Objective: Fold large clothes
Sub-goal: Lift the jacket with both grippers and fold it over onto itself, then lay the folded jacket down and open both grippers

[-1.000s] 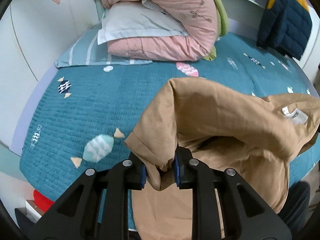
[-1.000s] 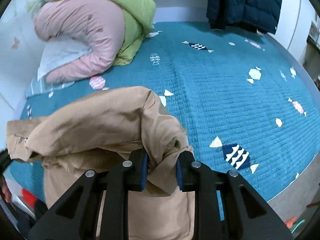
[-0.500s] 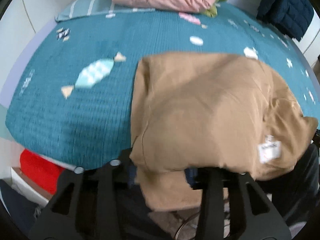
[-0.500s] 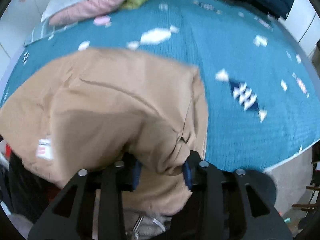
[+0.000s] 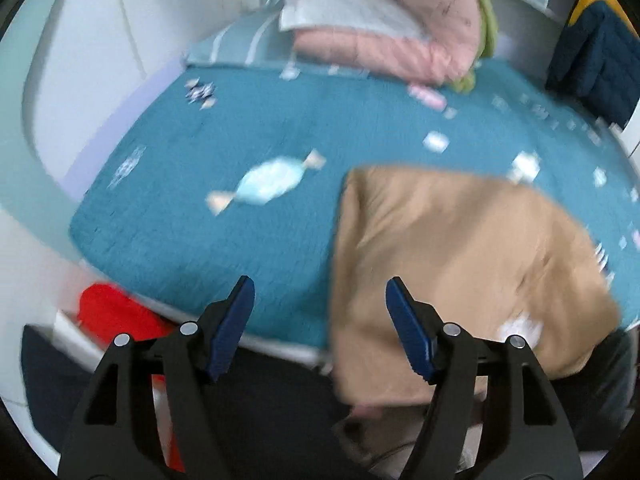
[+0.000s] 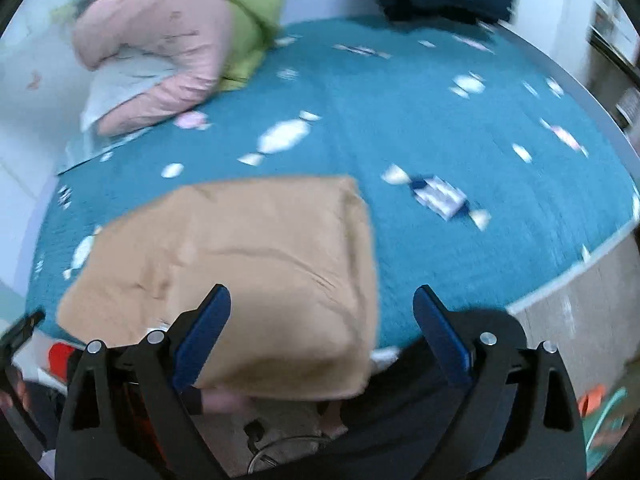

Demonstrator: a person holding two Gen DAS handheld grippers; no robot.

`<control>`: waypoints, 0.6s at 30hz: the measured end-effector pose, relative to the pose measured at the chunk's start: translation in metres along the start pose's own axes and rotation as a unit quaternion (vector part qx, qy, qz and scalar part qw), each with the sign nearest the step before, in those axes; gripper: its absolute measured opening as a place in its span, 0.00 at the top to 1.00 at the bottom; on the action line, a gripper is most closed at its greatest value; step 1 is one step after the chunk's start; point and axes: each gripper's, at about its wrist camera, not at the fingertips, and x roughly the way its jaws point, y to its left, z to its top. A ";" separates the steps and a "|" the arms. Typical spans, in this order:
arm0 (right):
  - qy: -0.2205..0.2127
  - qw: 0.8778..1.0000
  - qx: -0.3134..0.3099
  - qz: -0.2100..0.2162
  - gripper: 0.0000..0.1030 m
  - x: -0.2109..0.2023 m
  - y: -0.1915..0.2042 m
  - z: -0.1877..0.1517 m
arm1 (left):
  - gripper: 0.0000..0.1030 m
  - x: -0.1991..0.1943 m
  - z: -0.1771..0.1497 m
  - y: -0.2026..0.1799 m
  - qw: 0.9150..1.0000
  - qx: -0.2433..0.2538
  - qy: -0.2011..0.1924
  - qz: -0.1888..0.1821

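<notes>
The right claw (image 6: 320, 332) hangs with its jaws spread wide, gripping nothing. Ahead, a folded tan garment (image 6: 240, 264) lies on the teal bedspread (image 6: 440, 120), its near edge draping over the bed's side. Pink and green bedding (image 6: 172, 48) is heaped at the far left.

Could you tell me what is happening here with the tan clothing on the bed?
A person holding a two-finger gripper in each hand is folding a large tan fabric garment on a teal quilted bedspread. At this moment the garment lies folded near the bed's near edge, partly hanging over it. The left gripper and right gripper are both open and hold nothing. A pink padded duvet sits bundled at the far end.
</notes>
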 end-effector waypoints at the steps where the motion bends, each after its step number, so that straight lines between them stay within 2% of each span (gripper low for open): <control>1: 0.005 1.000 -0.011 -0.007 0.16 0.005 0.008 0.002 | 0.37 0.002 0.006 -0.005 1.000 -0.001 -0.002 -0.009; 3: 0.041 0.998 -0.037 -0.029 0.31 0.026 0.029 0.005 | 0.49 0.011 0.015 -0.023 1.000 0.007 0.007 -0.020; 5: 0.071 0.997 -0.035 -0.015 0.53 0.045 0.036 0.005 | 0.57 0.028 0.017 -0.041 0.998 0.014 0.035 -0.042; 6: 0.093 0.995 -0.027 -0.007 0.58 0.056 0.039 0.002 | 0.67 0.040 0.015 -0.049 0.996 0.012 0.062 -0.061; 7: 0.110 0.994 -0.020 -0.005 0.67 0.065 0.037 -0.003 | 0.72 0.052 0.011 -0.053 0.994 0.010 0.086 -0.069; 8: 0.132 0.991 -0.012 -0.009 0.71 0.078 0.035 -0.009 | 0.72 0.064 0.006 -0.055 0.992 0.008 0.106 -0.064; 9: 0.157 0.987 -0.005 -0.020 0.72 0.093 0.031 -0.016 | 0.73 0.078 -0.001 -0.057 0.991 0.009 0.127 -0.051; 10: 0.176 0.984 -0.002 -0.033 0.74 0.104 0.026 -0.023 | 0.80 0.092 -0.009 -0.055 0.989 0.011 0.145 -0.032; 12: 0.211 0.975 0.004 -0.068 0.82 0.138 0.010 -0.040 | 0.83 0.122 -0.025 -0.048 0.983 0.014 0.183 -0.009; 15: 0.214 0.975 0.029 -0.047 0.84 0.148 -0.002 -0.042 | 0.83 0.126 -0.035 -0.043 0.984 0.016 0.177 -0.024; 18: 0.216 0.974 0.022 -0.062 0.84 0.133 0.002 -0.033 | 0.83 0.115 -0.027 -0.052 0.984 0.041 0.173 0.002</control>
